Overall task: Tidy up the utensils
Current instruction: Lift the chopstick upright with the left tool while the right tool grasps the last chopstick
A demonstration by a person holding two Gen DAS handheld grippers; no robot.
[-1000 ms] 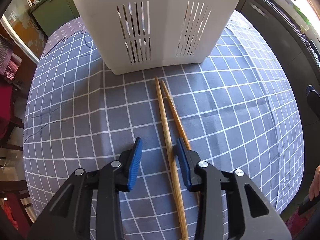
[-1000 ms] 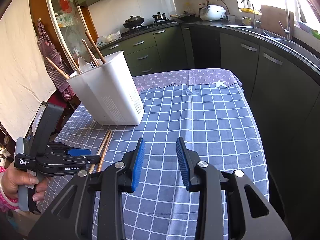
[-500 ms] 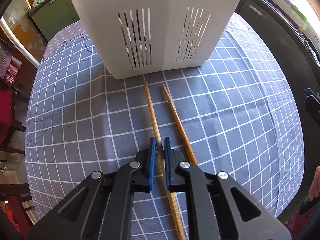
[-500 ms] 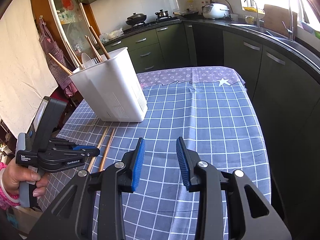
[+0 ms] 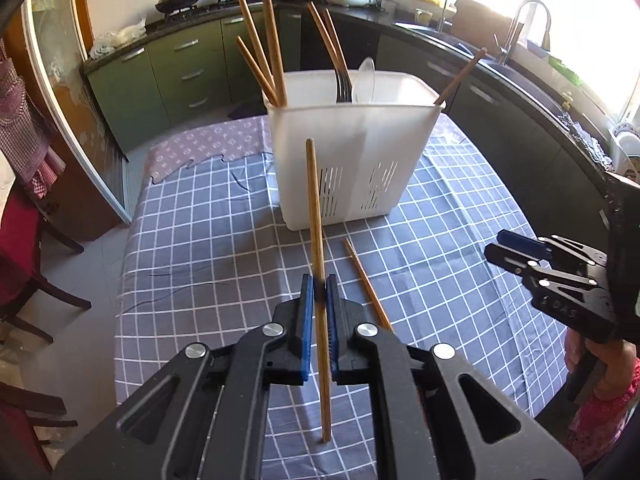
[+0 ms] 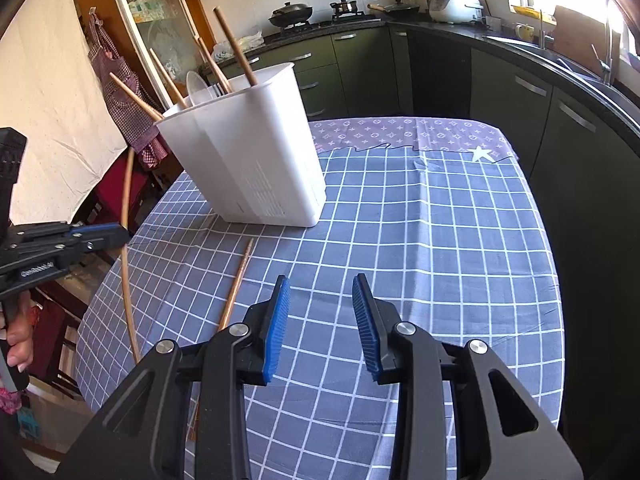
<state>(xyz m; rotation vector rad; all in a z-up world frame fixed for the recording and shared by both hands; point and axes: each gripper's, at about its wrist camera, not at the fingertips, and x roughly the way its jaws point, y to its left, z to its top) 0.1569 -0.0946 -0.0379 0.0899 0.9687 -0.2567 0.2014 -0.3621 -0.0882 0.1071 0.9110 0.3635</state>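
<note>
The table [image 5: 192,216] carries the white utensil holder [image 5: 352,152] straight ahead of the left gripper [image 5: 319,292], well apart from it. Its jaws are clenched on one chopstick [image 5: 314,200], held aloft, its long axis running forward toward the holder. A second chopstick [image 6: 236,284] lies on the cloth, nearer the right gripper [image 6: 322,320], whose jaws stand parted and empty

The left gripper [image 5: 320,284] is clamped tight on a wooden chopstick [image 5: 316,216], its blue pads [image 5: 306,320] pressing it from both sides, angled downward above the table. The right gripper [image 6: 322,308] is held empty, its jaws partly apart. A bare hand [image 6: 18,336] grips the left gripper's handle.
</note>
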